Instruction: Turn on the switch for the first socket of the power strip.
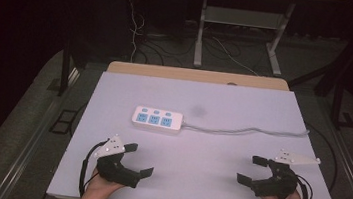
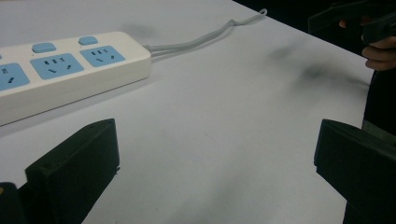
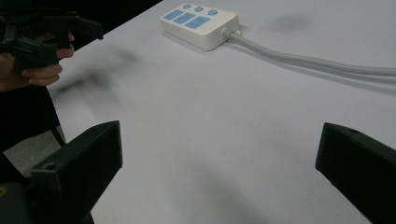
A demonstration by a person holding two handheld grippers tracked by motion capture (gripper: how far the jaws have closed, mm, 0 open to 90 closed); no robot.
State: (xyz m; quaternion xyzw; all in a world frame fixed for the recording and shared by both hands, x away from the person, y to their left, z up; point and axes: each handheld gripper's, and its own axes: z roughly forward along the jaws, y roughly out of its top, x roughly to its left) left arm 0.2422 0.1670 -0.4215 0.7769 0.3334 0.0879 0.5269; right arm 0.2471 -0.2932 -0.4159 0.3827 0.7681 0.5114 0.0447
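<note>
A white power strip [image 1: 157, 120] with blue sockets and blue switches lies flat near the middle of the white table [image 1: 215, 184]; its grey cable [image 1: 246, 131] runs off to the right edge. The power strip [image 2: 60, 70] lies ahead and to the left in the left gripper view, and the power strip [image 3: 198, 19] lies far ahead in the right gripper view. My left gripper [image 1: 140, 160] rests at the near left, jaws wide open with nothing between them. At the near right my right gripper [image 1: 252, 169] is open too, holding nothing. The two grippers point toward each other.
The table's wooden far edge [image 1: 197, 75] borders a dark floor with loose cables and a metal desk frame [image 1: 237, 31] behind. Dark smudges [image 1: 198, 111] mark the tabletop beyond the strip. The other hand's gripper [image 3: 51, 35] shows at the left of the right gripper view.
</note>
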